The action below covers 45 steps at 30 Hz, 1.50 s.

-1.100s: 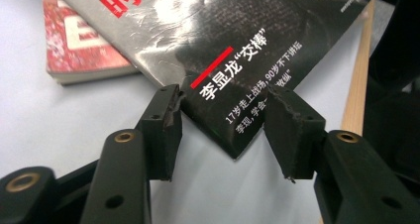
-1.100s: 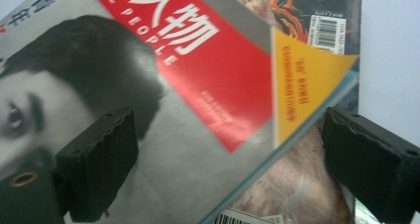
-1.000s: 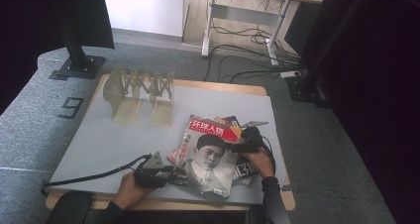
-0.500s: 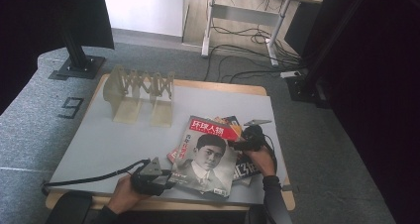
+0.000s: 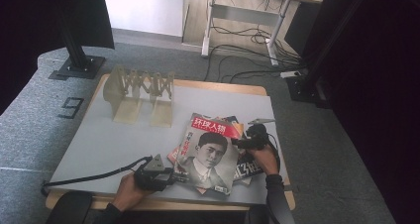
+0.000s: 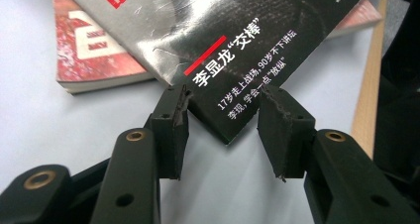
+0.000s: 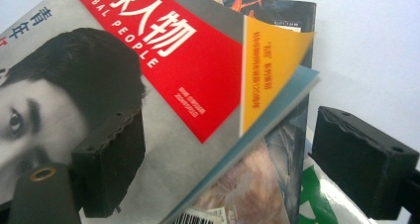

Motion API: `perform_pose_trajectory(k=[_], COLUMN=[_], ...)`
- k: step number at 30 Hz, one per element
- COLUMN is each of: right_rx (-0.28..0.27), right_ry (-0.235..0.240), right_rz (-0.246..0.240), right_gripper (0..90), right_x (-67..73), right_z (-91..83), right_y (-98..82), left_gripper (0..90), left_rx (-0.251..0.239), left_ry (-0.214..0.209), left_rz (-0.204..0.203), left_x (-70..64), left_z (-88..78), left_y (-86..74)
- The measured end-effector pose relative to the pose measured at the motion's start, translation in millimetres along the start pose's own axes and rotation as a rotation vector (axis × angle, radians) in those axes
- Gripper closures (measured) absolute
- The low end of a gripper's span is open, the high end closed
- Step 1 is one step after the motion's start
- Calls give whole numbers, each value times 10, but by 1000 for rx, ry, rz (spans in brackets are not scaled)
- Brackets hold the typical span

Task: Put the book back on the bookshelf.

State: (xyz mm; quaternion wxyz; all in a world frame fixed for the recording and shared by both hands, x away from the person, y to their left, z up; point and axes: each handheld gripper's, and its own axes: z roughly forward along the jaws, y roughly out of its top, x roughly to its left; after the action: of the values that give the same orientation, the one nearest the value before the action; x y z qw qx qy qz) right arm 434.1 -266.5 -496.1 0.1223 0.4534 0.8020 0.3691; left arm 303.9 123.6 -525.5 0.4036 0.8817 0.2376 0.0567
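While the top magazine [image 5: 210, 157] lies on a small pile at the near right of the grey table [image 5: 109, 135], the left gripper [image 6: 223, 120] sits at its near left corner, jaws just closing a little yet apart, the corner between them untouched. At the far right edge, the right gripper [image 7: 228, 154] straddles the cover, jaws spread wide, pads clear.

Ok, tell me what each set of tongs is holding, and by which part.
Nothing gripped. Left tongs, jaws just closing, straddle the top magazine's lower left corner; right tongs stand open around its right edge.
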Motion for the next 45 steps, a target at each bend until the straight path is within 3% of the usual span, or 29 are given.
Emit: perform_pose_trajectory(k=[1, 3, 4, 6, 9, 16, 21, 24, 27, 31, 35, 39, 45], right_rx=[5, 10, 13, 19, 22, 40, 40, 17, -4, -27, -37, -45, -54], right_ry=[-1, -10, -15, -16, -18, 27, 82, 120, 88, 9, -9, -34, -36], right_rz=[7, 6, 12, 25, 44, 89, 128, 147, 119, 70, 46, 25, -10], right_gripper=[128, 125, 120, 101, 67, 20, 34, 153, 259, 466, 668, 776, 831], right_x=[-5, -35, -51, -87, -137, -275, -362, -381, -324, -260, -226, -157, -77], right_z=[13, 47, 64, 96, 134, 231, 302, 309, 269, 185, 115, 63, -22], right_y=[10, 29, 38, 54, 72, 122, 145, 158, 189, 229, 254, 296, 365], left_gripper=[553, 553, 550, 549, 548, 535, 528, 528, 528, 527, 525, 520, 451], left_rx=[0, 39, 34, 24, 25, 20, 16, 14, 13, 11, 11, 11, 16], left_ry=[0, 36, 43, 27, 31, 29, 26, 28, 29, 30, 30, 31, 27], left_rz=[-1, 53, 70, 56, 65, 63, 67, 69, 70, 69, 68, 64, 59], left_x=[17, -5, -17, 5, 11, 49, 64, 61, 61, 58, 60, 59, 61], left_z=[6, 45, 63, 79, 96, 126, 138, 140, 141, 144, 144, 142, 149], left_y=[11, 66, 85, 119, 151, 172, 167, 163, 161, 157, 156, 154, 154])
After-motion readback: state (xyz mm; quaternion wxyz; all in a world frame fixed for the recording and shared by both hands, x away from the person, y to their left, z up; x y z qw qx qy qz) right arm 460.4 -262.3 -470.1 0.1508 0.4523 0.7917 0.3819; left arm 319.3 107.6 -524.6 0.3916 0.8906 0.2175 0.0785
